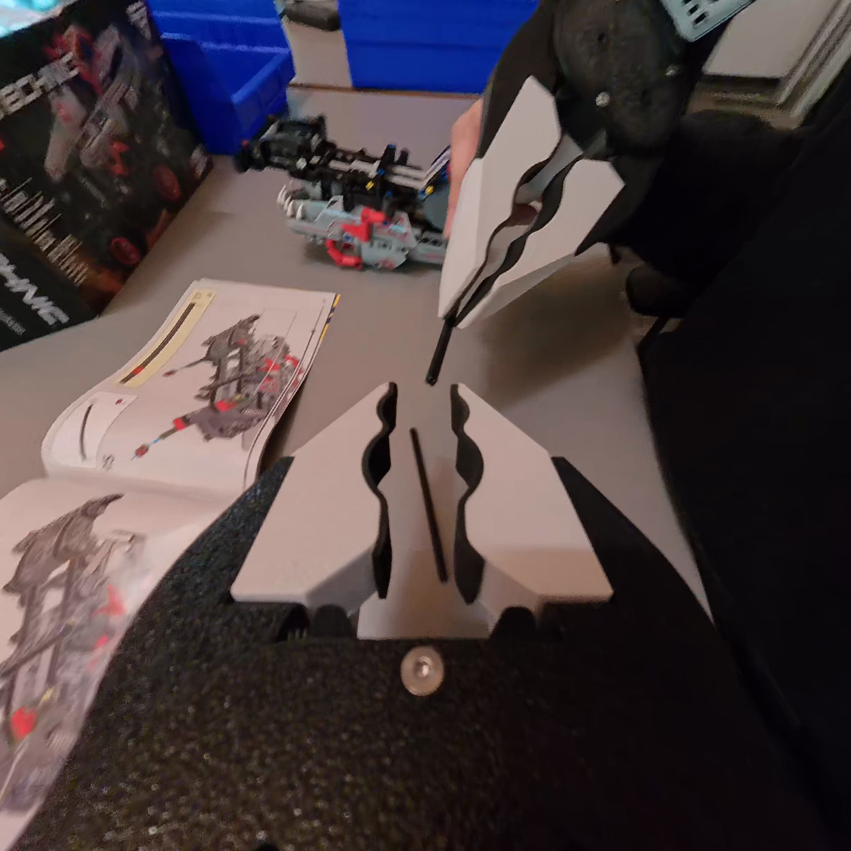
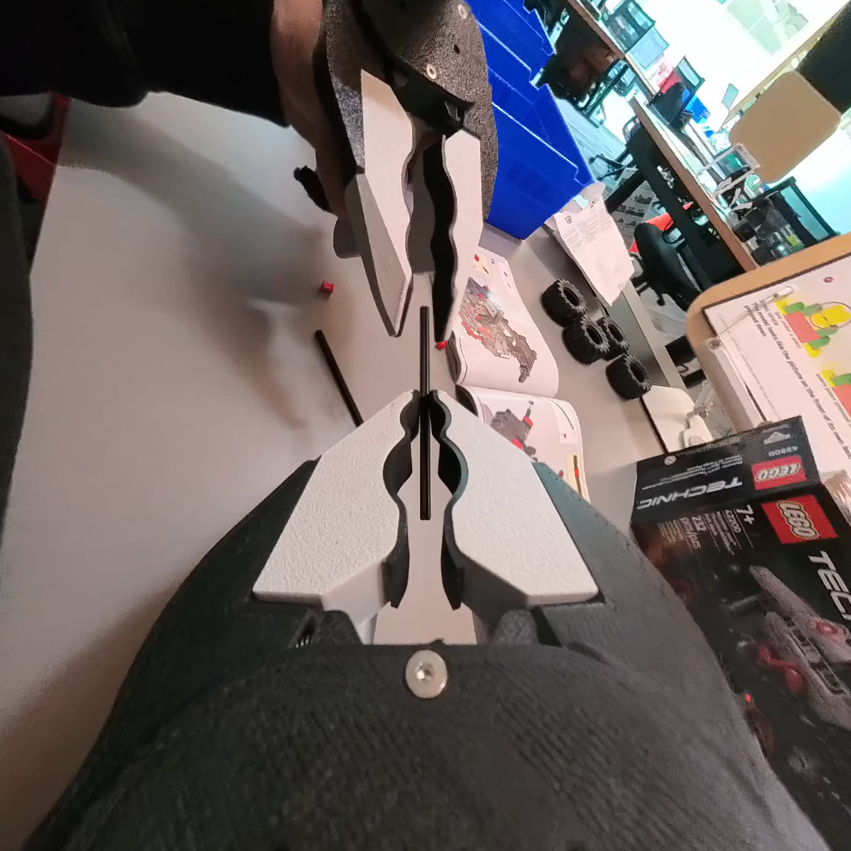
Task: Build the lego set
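Your right fingers [image 2: 424, 395] pinch a black axle [image 2: 424, 350] at mid-length, its long axis pointing straight at your left gripper [image 2: 416, 329], whose fingers hang spread around the axle's tip, above the tabletop [image 2: 161, 414].

I'm seeing the left wrist view looking dim and warm, with motion blur smearing the box [image 1: 78, 152] and booklet [image 1: 184, 391]. Daylight is flooding the right wrist view from far windows [image 2: 760, 41], glaring there, while wide-angle distortion is bending the table [image 2: 161, 414] edges.
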Demonstrator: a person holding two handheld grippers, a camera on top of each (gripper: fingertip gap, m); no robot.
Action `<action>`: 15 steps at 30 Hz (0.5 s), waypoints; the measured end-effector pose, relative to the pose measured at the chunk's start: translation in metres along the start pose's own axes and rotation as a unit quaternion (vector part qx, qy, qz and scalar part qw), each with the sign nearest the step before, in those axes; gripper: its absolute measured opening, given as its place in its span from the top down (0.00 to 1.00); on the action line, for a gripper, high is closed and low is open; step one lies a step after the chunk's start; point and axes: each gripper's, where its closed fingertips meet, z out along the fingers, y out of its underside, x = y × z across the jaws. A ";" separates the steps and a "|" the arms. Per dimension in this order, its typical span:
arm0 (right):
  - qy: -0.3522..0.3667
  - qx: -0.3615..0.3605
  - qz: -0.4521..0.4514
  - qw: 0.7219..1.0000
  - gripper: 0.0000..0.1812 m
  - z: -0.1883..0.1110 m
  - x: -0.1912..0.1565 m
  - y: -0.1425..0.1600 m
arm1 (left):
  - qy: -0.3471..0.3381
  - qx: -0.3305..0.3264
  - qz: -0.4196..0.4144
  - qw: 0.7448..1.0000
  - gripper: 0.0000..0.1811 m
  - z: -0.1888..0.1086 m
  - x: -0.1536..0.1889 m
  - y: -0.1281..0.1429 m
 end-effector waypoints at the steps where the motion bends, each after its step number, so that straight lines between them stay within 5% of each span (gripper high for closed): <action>1: 0.000 -0.002 0.002 1.000 0.99 -0.003 -0.001 0.001 | 0.013 0.009 0.004 1.000 0.90 0.004 0.006 -0.004; 15: 0.009 -0.031 0.000 0.999 0.99 -0.040 -0.006 0.014 | 0.053 0.022 0.020 0.998 0.95 0.035 0.025 -0.022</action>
